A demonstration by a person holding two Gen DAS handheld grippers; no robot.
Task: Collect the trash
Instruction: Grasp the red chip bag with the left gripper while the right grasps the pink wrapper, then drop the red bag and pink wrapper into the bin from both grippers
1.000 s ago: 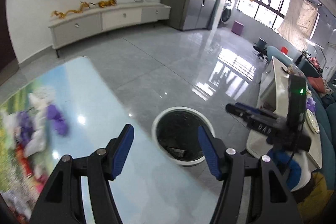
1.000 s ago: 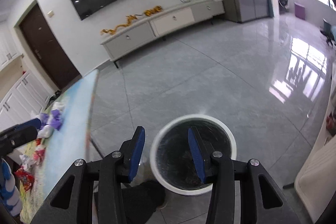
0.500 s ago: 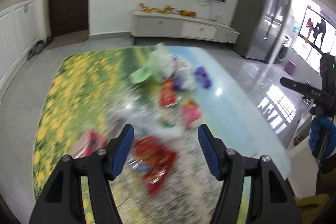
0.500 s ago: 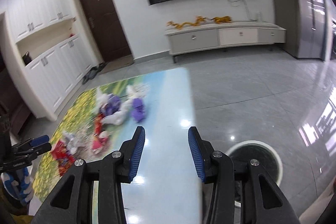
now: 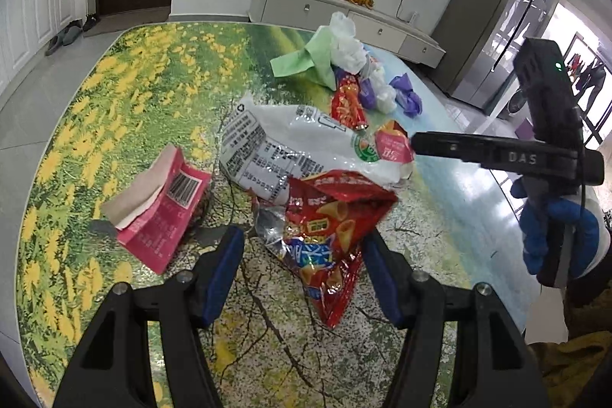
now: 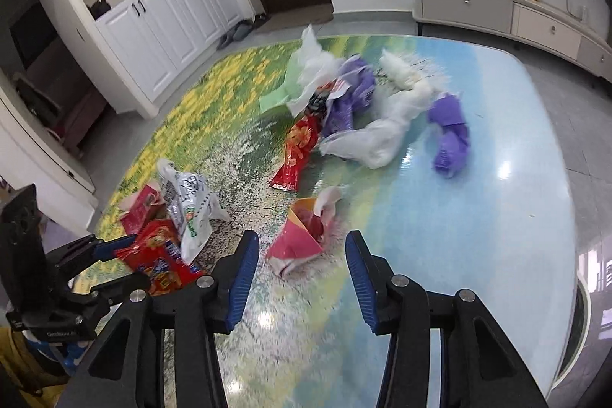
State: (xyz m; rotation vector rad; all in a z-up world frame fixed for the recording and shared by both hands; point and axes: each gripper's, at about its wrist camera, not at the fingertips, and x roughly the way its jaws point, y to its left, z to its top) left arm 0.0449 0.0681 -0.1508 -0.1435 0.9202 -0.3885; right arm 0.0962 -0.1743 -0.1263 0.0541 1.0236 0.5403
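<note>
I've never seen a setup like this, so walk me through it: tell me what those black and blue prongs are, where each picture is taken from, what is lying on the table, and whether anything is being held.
There is no robot here. A person holds a hand gripper in each hand, and each gripper carries a wide-angle camera that looks out along its two black fingers with blue pads.

One picture comes from the left gripper, the other from the right gripper. Each also shows in the other's picture, at the edge.

Both are open and hold nothing.

On the table with the flower-meadow print lies trash: a red crinkled snack bag between the left gripper's fingers, a white printed plastic bag behind it, and a pink cardboard carton beside them. The right gripper faces an opened pink and orange paper packet. Farther off lie crumpled purple, white and green bags.
</note>
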